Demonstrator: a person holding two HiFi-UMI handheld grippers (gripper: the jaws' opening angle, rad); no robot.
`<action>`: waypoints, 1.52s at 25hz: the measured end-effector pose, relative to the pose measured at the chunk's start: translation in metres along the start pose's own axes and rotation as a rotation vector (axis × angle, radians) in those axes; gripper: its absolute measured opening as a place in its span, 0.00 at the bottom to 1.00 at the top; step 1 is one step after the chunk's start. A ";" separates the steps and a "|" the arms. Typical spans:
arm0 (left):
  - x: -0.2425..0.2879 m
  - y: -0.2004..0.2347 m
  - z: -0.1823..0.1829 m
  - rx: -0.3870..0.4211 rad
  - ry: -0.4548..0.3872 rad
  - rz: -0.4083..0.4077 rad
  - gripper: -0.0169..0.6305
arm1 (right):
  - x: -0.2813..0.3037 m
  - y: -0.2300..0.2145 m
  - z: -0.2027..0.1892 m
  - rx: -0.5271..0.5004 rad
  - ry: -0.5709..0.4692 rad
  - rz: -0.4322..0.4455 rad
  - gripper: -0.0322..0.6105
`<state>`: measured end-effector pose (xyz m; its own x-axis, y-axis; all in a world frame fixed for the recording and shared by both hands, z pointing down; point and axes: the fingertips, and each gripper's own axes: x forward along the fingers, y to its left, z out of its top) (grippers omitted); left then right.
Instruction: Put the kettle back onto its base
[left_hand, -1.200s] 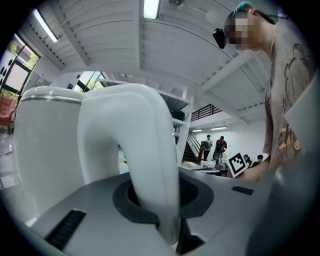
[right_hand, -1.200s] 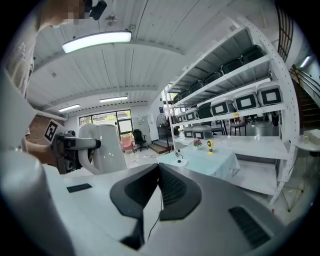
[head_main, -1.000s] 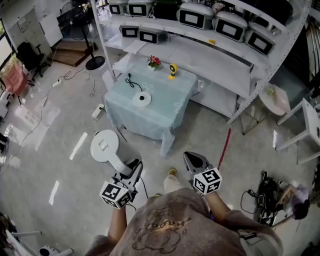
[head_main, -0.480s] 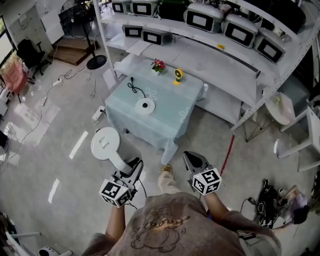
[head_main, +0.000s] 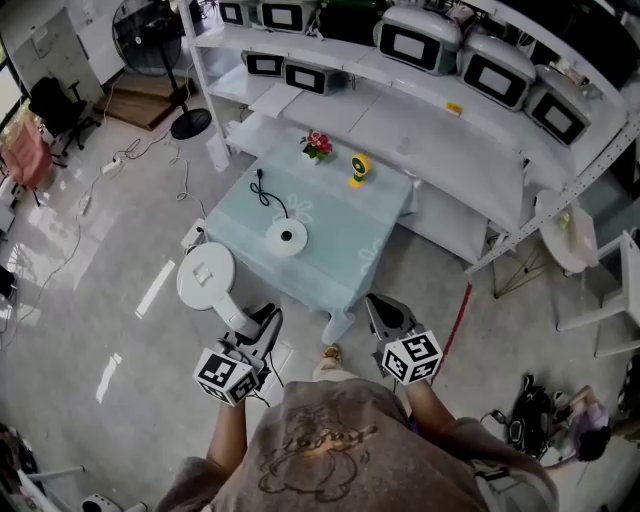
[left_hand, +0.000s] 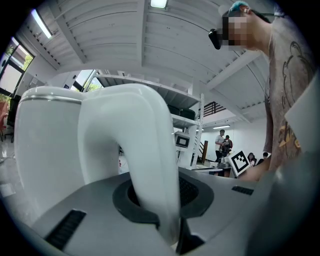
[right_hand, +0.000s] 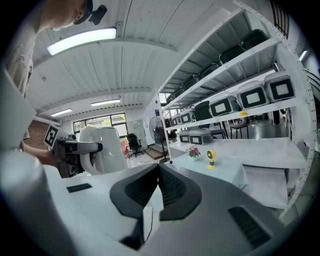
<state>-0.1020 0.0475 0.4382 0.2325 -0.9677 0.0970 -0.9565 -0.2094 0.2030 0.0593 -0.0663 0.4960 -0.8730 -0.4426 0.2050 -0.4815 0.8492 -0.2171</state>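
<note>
The white kettle (head_main: 205, 277) hangs over the floor just left of the table's near corner, lid up, and it also shows in the right gripper view (right_hand: 105, 147). My left gripper (head_main: 262, 326) is shut on its curved handle (left_hand: 145, 165), which fills the gap between the jaws; the body (left_hand: 47, 150) stands to the left. The round white base (head_main: 286, 236), with a black cord, lies on the pale blue tablecloth (head_main: 345, 235). My right gripper (head_main: 380, 308) hovers by the table's near edge, its jaws (right_hand: 157, 172) shut with nothing in them.
A flower pot (head_main: 318, 145) and a small yellow fan (head_main: 359, 168) stand at the table's far side. White shelves with several monitor-like boxes (head_main: 420, 40) rise behind it. A power strip (head_main: 194, 232) and cables lie on the floor at left, and a red pole (head_main: 460, 310) leans at right.
Both grippers and the person have moved forward toward the table, which now lies closer. The kettle has come along in the left gripper, still held by its handle.
</note>
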 end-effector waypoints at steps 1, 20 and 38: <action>0.010 0.005 0.005 -0.006 -0.005 0.001 0.14 | 0.007 -0.007 0.004 0.002 -0.003 0.000 0.05; 0.116 0.071 0.025 0.029 -0.007 -0.111 0.14 | 0.067 -0.070 0.025 0.034 0.002 -0.106 0.05; 0.203 0.135 -0.038 0.048 0.131 -0.305 0.14 | 0.067 -0.088 0.021 0.079 0.056 -0.351 0.05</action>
<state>-0.1774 -0.1722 0.5223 0.5268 -0.8340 0.1637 -0.8460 -0.4960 0.1956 0.0416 -0.1766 0.5084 -0.6492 -0.6844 0.3318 -0.7572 0.6229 -0.1965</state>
